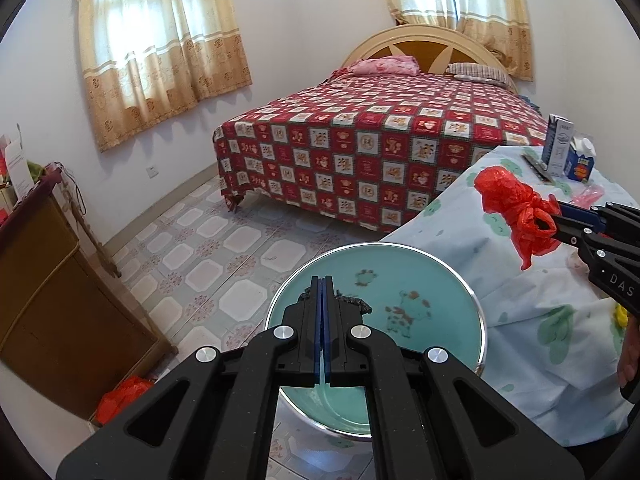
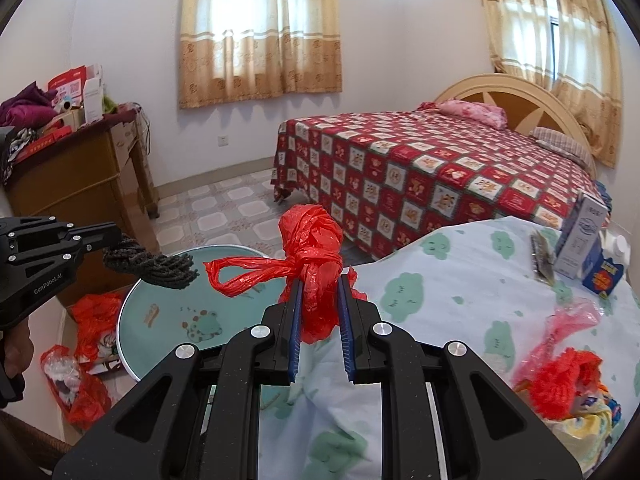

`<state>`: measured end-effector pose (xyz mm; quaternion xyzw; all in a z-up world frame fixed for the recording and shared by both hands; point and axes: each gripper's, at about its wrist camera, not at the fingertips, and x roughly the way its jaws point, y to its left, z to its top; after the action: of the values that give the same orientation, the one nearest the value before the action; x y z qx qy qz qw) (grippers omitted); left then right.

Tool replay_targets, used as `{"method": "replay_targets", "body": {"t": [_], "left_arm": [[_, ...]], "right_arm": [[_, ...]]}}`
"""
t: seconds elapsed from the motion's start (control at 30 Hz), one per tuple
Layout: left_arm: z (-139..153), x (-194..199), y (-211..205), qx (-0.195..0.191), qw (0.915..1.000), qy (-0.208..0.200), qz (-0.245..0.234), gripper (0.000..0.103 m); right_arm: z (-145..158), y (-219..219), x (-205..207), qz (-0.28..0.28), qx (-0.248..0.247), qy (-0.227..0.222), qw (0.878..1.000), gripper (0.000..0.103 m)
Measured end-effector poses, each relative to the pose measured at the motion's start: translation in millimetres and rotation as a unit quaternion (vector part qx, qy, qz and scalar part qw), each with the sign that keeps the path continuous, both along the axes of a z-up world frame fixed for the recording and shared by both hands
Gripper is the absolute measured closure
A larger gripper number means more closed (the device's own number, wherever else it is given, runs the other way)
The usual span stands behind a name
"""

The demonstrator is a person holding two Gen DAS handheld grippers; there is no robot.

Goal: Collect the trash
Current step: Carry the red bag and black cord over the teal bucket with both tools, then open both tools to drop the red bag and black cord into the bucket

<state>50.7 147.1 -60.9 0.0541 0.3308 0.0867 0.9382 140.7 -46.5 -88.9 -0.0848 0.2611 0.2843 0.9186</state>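
My left gripper (image 1: 323,280) is shut on a dark braided cord (image 1: 358,305), which sticks out on both sides of its tips. It hangs over a round teal basin (image 1: 420,264) with a metal rim and cartoon prints. In the right wrist view the same left gripper (image 2: 116,236) holds the dark cord (image 2: 152,268) above the basin (image 2: 168,320). My right gripper (image 2: 320,284) is shut on a knotted red plastic bag (image 2: 312,240), held above the edge of the cloth-covered table (image 2: 440,280). The left wrist view shows that red bag (image 1: 508,200) in the right gripper (image 1: 548,220).
Two drink cartons (image 2: 580,240) stand at the table's far right, and pink and red plastic scraps (image 2: 560,376) lie at its near right. Red bags (image 2: 88,320) lie on the floor beside a wooden cabinet (image 1: 48,280). A bed (image 1: 360,140) stands behind.
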Motion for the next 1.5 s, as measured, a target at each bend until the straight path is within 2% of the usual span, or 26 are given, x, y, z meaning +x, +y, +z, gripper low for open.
{"method": "replay_targets", "body": {"t": [0.33,0.93,1.0,1.03,1.07,1.1,1.13,1.17,1.37,1.5], "left_arm": [[-6.9,-2.7,15.0,-0.007,0.9999,0.006,0.013,0.103],[-11.4,-1.2,25.2,-0.019,0.9996,0.012,0.019,0.101],[-12.3,-0.8,24.6,-0.023,0.9995,0.015,0.016,0.099],[-12.1,-0.9,24.3,-0.023,0.9995,0.015,0.016,0.098],[-12.2,-0.8,24.0,-0.022,0.9995,0.015,0.017,0.096],[-12.2,-0.9,23.7,-0.022,0.9995,0.015,0.017,0.085],[-12.0,-0.9,23.5,-0.023,0.9995,0.015,0.017,0.068],[-11.6,-1.6,22.6,-0.02,0.9995,0.012,0.02,0.062],[-12.3,-1.9,16.7,-0.014,0.9997,0.012,0.017,0.055],[-13.1,-1.6,13.8,-0.013,0.9997,0.012,0.016,0.045]], "right_arm": [[-10.2,23.5,1.6,0.021,-0.01,0.01,1.0,0.085],[-16.4,38.6,0.9,0.047,-0.024,0.018,0.998,0.084],[-20.0,41.3,2.0,0.053,-0.028,0.023,0.998,0.073],[-21.0,41.8,1.8,0.052,-0.029,0.02,0.998,0.055],[-22.0,41.6,1.1,0.049,-0.029,0.017,0.998,0.046],[-23.6,41.4,0.3,0.048,-0.027,0.019,0.998,0.046],[-24.9,41.0,0.8,0.047,-0.027,0.022,0.998,0.046],[-25.9,40.4,1.3,0.046,-0.027,0.024,0.998,0.046],[-26.1,32.2,2.5,0.034,-0.024,0.024,0.999,0.045],[-21.9,22.7,-1.5,0.023,-0.024,0.017,0.999,0.043]]}}
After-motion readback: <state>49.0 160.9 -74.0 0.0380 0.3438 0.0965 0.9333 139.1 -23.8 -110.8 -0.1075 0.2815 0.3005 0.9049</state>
